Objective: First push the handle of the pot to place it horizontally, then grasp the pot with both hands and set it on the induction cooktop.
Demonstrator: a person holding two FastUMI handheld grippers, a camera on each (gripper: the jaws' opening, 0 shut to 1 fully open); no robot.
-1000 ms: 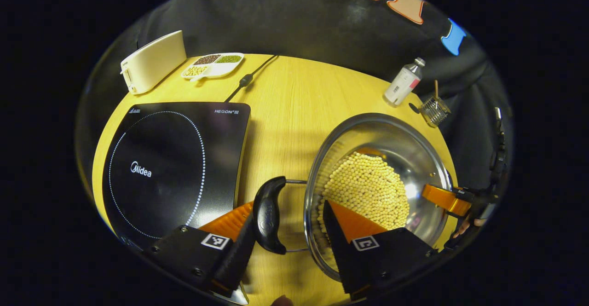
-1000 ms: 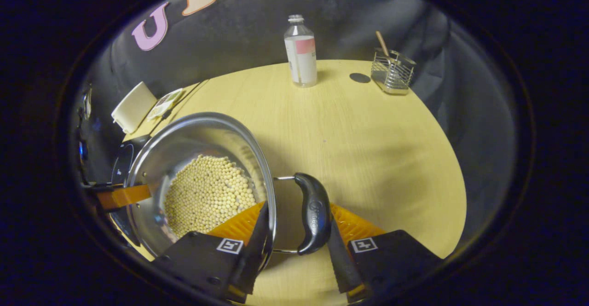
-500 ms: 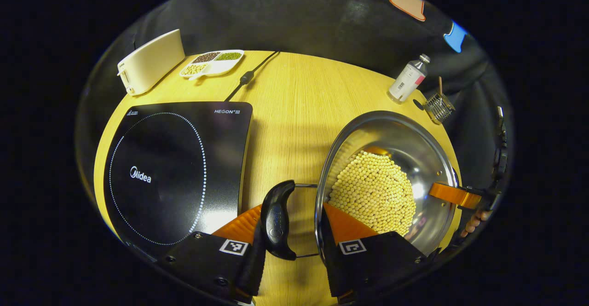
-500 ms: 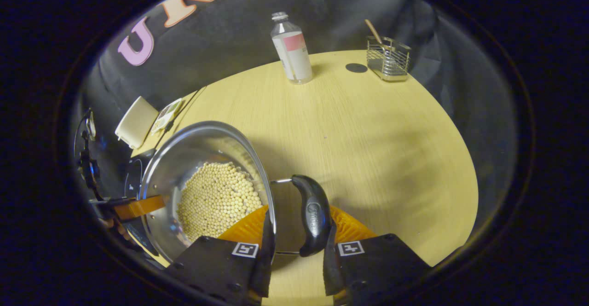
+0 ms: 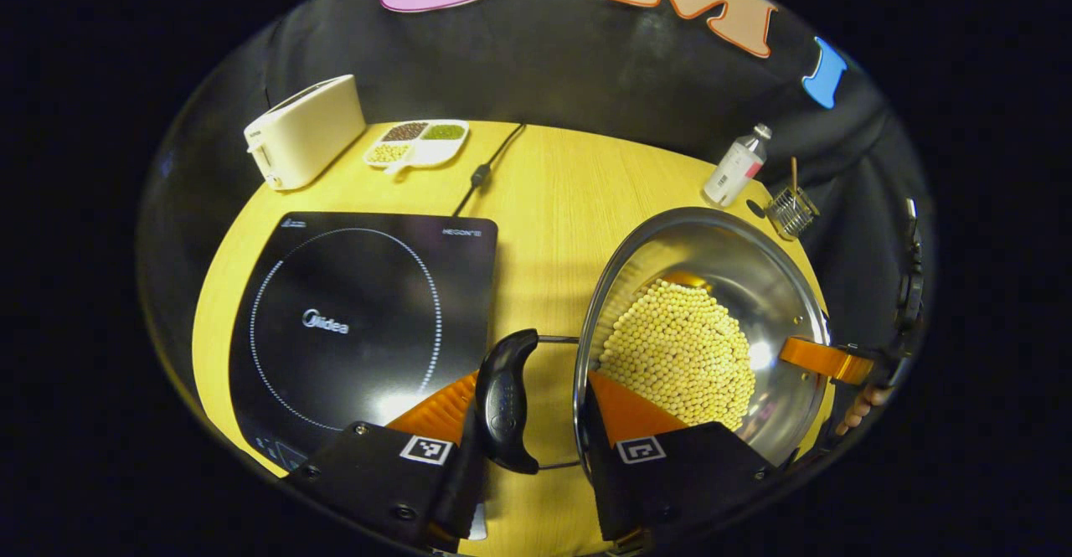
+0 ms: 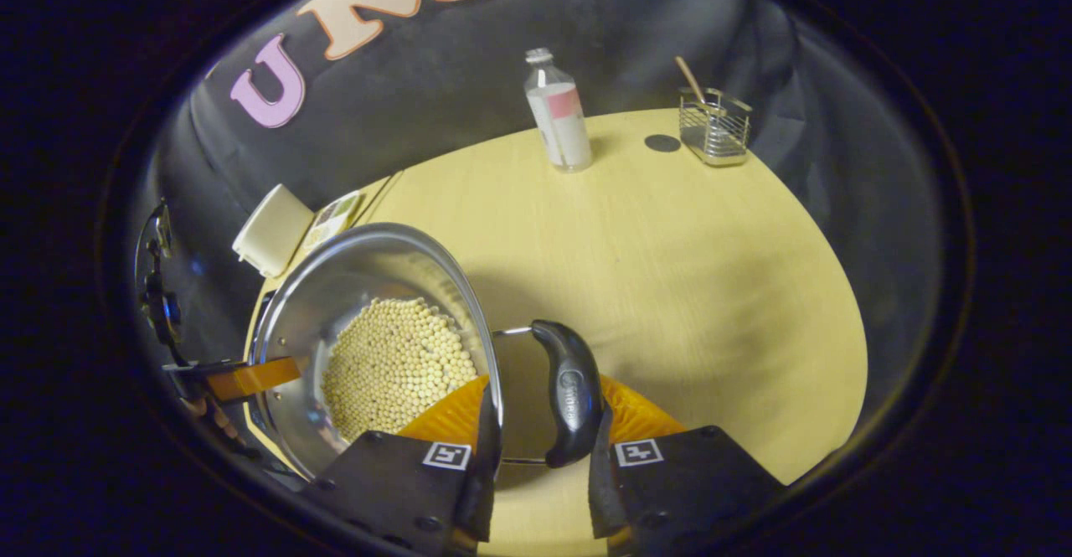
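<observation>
Handles level. Left tool and right tool each pinch a pot handle. Pot appears lifted; cooktop placement remains.

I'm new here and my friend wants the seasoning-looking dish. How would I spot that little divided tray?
Start at the big black induction cooktop on the wooden table. Look past its far edge toward the booth wall, beside the cream toaster. The tray is the shallow white dish just right of the toaster, split into compartments holding dark, green and yellow grains.
</observation>
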